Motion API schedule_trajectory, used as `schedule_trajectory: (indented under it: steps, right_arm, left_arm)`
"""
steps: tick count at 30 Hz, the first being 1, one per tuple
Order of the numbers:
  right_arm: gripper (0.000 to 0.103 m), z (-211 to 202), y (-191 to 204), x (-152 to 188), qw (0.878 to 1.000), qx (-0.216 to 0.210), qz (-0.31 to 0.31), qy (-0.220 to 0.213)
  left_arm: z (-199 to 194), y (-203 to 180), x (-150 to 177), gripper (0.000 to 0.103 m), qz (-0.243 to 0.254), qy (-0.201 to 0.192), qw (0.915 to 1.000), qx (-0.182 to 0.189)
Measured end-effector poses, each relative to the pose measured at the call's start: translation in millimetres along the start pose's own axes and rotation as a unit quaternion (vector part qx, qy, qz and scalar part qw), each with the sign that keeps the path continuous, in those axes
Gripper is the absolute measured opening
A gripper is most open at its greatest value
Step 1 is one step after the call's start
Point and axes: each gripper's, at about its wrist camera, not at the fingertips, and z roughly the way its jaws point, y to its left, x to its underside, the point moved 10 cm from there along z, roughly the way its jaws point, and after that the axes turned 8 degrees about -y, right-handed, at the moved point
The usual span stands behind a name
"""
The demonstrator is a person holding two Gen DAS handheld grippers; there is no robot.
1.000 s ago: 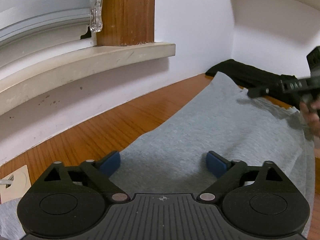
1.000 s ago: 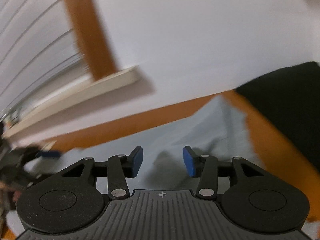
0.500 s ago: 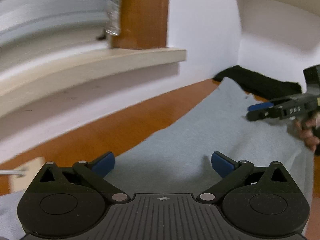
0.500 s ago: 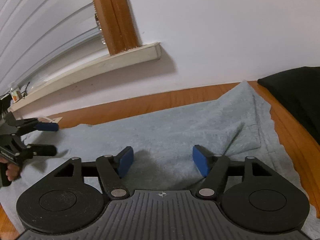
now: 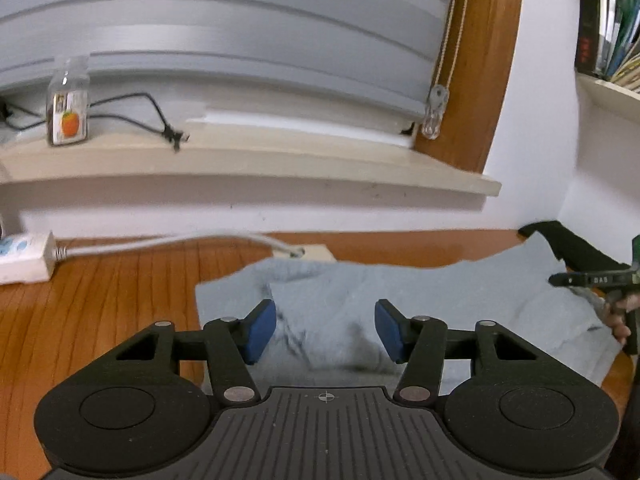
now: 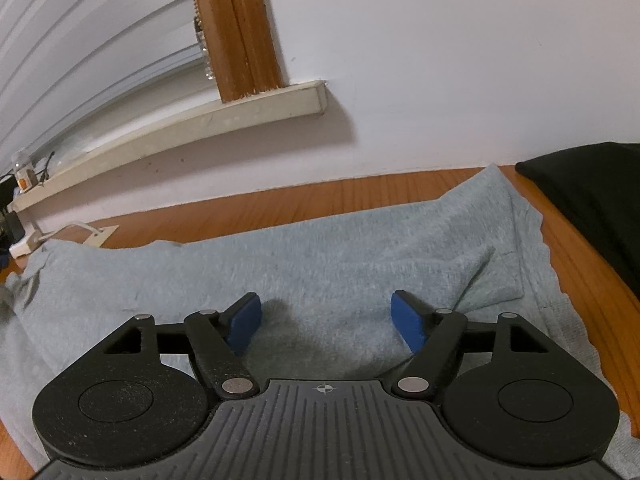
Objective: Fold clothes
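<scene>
across the worktop [image 6: 360,200] from nine to three lies our grey garment [image 6: 340,256], soft, limp, light. left gripper [image 5: 326,330] and right gripper [image 6: 326,322] hover wide, holding nothing; we'd pinch hems or corners, not the middle.

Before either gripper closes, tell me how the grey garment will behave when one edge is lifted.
The grey garment will likely go limp and drape: it already lies in soft wrinkles and folds on the wooden table. It looks like thin knit, so probably light. Both grippers, left and right, are open above it; one pinch may bunch it.
</scene>
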Motion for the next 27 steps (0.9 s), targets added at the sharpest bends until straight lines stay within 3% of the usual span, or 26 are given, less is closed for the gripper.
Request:
schedule_trajectory:
  steps: [9, 10, 11, 14, 21, 24, 27]
  right_arm:
    - [0.071, -2, -2, -1, 1.0, -0.007, 0.019, -0.004]
    - [0.071, -2, -2, -1, 1.0, -0.007, 0.02, -0.005]
    - [0.072, -2, -2, -1, 1.0, -0.007, 0.022, -0.005]
    - [0.072, -4, -2, -1, 0.999, -0.01, 0.032, -0.008]
    - [0.071, -8, -6, -2, 0.998, -0.023, 0.062, -0.019]
    - [0.071, -9, -7, -1, 0.997, -0.025, 0.068, -0.02]
    - [0.071, -9, -8, -1, 0.997, -0.027, 0.074, -0.022]
  left_arm:
    - [28, 3, 22, 0.067, 0.008, 0.038, 0.9992, -0.011]
    - [28, 3, 21, 0.06, 0.004, 0.037, 0.9993, -0.009]
    - [28, 4, 20, 0.04, 0.001, 0.035, 0.9994, -0.007]
    - [26, 2, 16, 0.009, 0.007, 0.024, 0.9997, -0.007]
    - [-14, 10, -25, 0.008, -0.014, -0.061, 0.9979, -0.014]
    - [-13, 14, -13, 0.008, -0.014, -0.027, 0.9995, -0.01]
    - [-1, 15, 9, 0.016, -0.002, 0.019, 0.9996, -0.021]
